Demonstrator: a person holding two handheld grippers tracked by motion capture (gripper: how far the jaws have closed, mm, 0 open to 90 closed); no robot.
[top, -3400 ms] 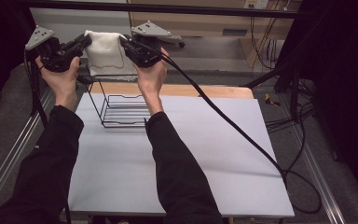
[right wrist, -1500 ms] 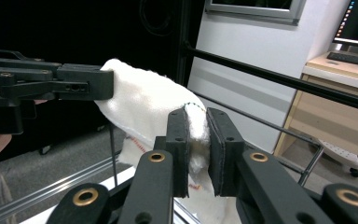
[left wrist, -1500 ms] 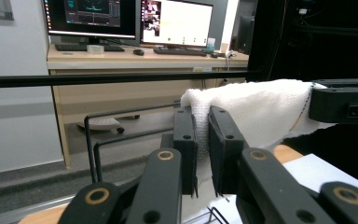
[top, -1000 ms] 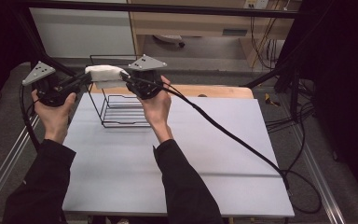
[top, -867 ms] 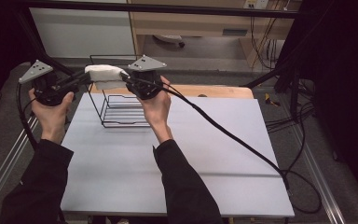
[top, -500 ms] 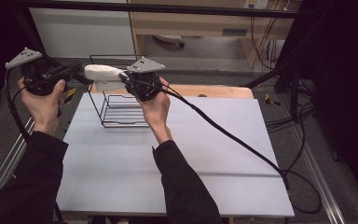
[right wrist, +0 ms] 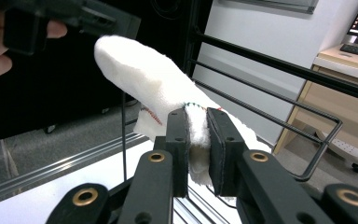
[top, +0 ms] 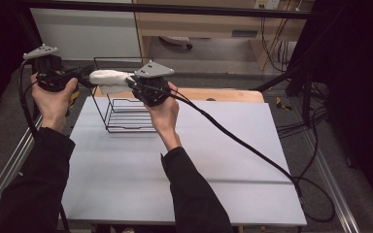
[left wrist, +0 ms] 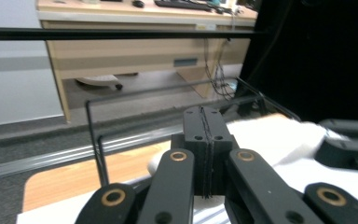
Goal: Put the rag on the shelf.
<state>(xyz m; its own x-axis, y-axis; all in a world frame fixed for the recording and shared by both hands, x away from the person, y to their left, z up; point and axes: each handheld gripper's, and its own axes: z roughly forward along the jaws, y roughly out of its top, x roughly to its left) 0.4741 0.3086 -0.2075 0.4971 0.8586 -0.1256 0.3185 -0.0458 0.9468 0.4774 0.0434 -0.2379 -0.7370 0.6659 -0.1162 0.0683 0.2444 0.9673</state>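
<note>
Soft white folded cloth [top: 108,77] — long axis level, free end toward your left gripper [top: 80,77], jaws just closed empty, your right gripper [right wrist: 197,140] clamping it.

A pale grey table [top: 189,160] with a wooden far edge spans the middle of the high view, bearing a black wire rack [top: 126,114] at its upper left and a black cable [top: 252,150] trailing toward its lower right.

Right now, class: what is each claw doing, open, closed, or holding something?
Left claw: closed, jaws pressed together with nothing between them.
Right claw: closed on the white cloth.
</note>
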